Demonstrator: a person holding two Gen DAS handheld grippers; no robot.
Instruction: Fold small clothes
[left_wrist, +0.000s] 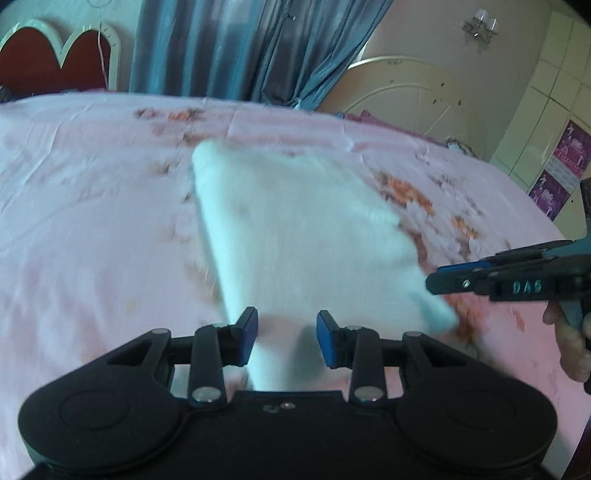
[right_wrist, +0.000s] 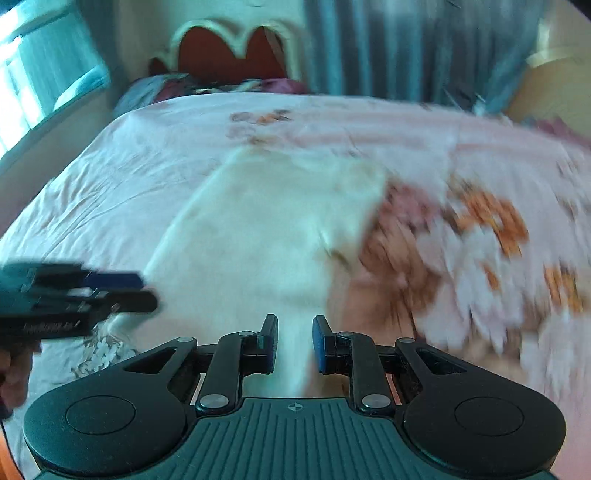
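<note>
A white cloth (left_wrist: 295, 236) lies on the pink flowery bed sheet (left_wrist: 92, 221), all blurry. Its near edge sits between the part-open left claw (left_wrist: 286, 341) and right claw (right_wrist: 294, 345); if either pinches it is unclear.

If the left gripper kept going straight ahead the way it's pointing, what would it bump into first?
Probably the white cloth. It already lies between the left gripper fingers and stretches ahead over the pink bedsheet. The blur makes the depth uncertain.
</note>
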